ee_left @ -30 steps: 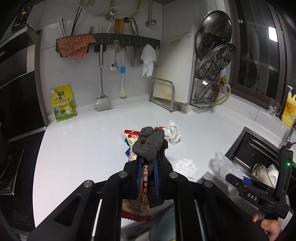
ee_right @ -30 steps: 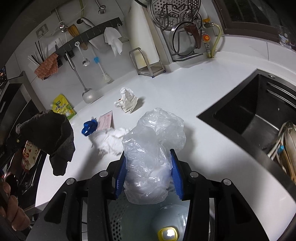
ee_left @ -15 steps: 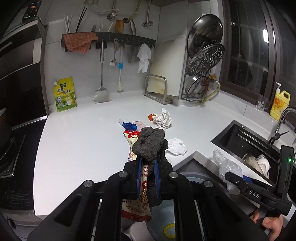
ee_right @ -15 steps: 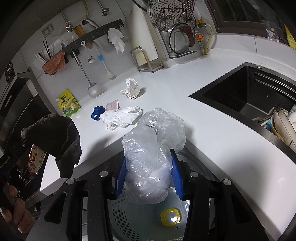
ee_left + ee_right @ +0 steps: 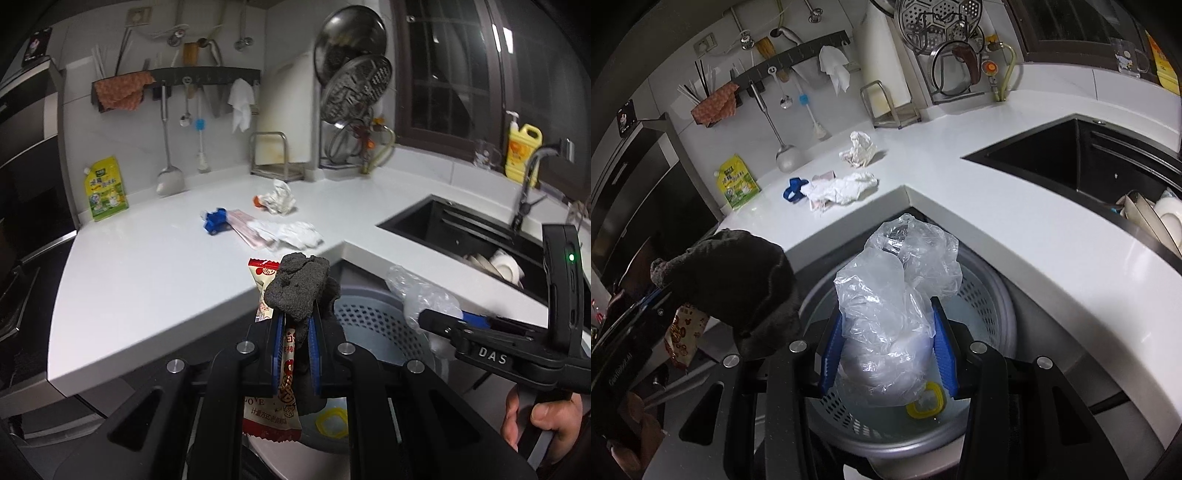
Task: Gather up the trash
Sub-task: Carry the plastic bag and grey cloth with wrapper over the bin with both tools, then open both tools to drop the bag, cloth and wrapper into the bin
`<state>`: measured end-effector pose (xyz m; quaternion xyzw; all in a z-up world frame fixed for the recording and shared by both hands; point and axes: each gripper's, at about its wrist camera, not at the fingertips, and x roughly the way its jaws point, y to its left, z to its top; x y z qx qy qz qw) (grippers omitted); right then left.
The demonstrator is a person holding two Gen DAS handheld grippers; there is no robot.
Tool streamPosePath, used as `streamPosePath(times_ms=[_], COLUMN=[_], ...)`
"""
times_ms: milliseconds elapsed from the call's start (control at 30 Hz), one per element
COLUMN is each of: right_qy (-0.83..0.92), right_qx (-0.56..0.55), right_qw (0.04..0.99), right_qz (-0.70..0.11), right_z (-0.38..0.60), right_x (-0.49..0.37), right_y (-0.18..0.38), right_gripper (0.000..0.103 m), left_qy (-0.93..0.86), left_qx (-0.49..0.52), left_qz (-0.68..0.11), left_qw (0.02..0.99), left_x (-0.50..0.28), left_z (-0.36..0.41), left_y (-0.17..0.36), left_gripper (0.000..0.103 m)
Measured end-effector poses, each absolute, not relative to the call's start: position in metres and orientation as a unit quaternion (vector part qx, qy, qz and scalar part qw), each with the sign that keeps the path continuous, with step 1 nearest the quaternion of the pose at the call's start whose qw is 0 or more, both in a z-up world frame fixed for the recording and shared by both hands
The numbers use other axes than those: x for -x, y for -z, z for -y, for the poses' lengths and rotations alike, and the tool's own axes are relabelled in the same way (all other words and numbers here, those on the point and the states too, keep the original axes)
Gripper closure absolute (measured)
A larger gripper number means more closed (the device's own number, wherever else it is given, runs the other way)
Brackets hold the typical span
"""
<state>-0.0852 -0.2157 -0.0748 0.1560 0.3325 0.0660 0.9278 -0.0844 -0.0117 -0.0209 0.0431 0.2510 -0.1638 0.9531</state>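
Both grippers have drawn back off the white surface (image 5: 155, 280) and dropped lower since a second ago, so the perforated grey bin (image 5: 982, 295), earlier barely in view, now sits right beneath my jaws.

My left gripper (image 5: 295, 339) is clenched on two pieces at once: a dark grey rag (image 5: 299, 288) bulging above the jaws and a red-and-white snack wrapper (image 5: 273, 413) hanging below them. My right gripper (image 5: 888, 350) is grasping a crumpled clear plastic bag (image 5: 897, 288), its jaws held apart by the bag's bulk. A yellow ring (image 5: 925, 402) lies on the bin's floor, just under the right jaws.

Well ahead of both jaws, more trash waits on the surface: a crumpled white tissue (image 5: 295, 234) over a pink wrapper (image 5: 245, 229), a blue plastic piece (image 5: 214, 221) to their left, and a second wad of paper (image 5: 279, 195) farther back.

I judge the step in hand to be the drop. To do it well, I would bring each load fully inside the bin's rim before letting go; the left load looks nearer the rim's edge than the right. The bag is light and may cling to the blue pads (image 5: 943, 354), so I would open wide and pause. The rag and wrapper may fall apart from each other, so lower is safer.
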Motion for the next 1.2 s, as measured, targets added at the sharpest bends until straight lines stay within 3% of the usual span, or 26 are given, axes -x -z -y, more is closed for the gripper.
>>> streamPosePath(times_ms=[1200], right_qy=[-0.063], right_qx=[-0.153], right_qw=[0.896], right_qz=[-0.413], right_z=[0.212], right_x=[0.075], right_y=[0.14], right_gripper=[0.061], left_qy=[0.17], left_qx=[-0.013], left_qz=[-0.386], left_qw=[0.906], left_x=[0.036], left_z=[0.037], left_y=[0.099], left_gripper=[0.091])
